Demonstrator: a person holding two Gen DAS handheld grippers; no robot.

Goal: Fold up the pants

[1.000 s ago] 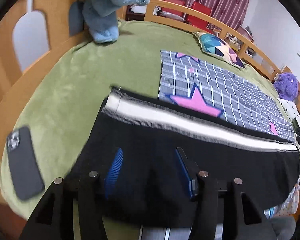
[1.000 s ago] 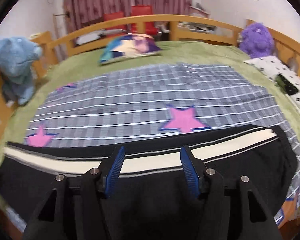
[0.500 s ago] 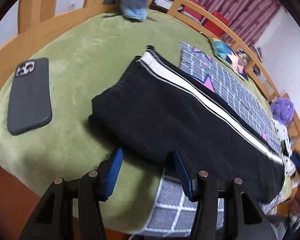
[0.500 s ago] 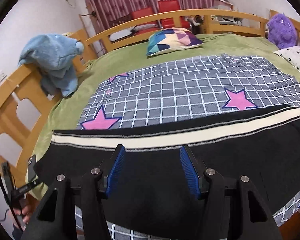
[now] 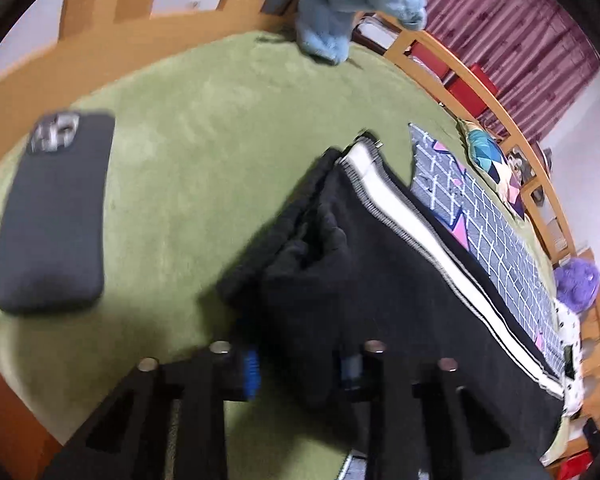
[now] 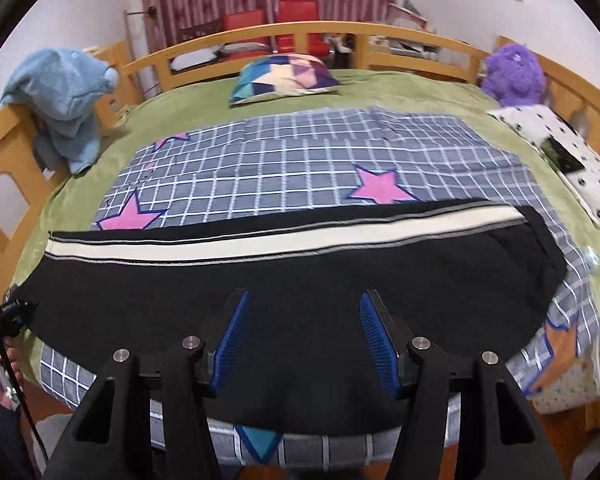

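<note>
Your pants (image 6: 300,280) lay flat along the near edge of the bed, apparently halved lengthwise, the crosswise folds not yet made. Your left gripper (image 5: 300,364) was closing on the bunched leg end; your right gripper (image 6: 302,340) hovered with jaws apart, nothing between them. A green blanket (image 5: 188,152), checked sheet (image 6: 300,160) and phone (image 5: 52,212) shared the wooden-railed bed.

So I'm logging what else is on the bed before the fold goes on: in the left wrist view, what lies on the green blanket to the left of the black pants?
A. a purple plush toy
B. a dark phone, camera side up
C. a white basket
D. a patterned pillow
B: a dark phone lies flat on the green blanket with its camera lenses facing up, left of the black pants.
</note>
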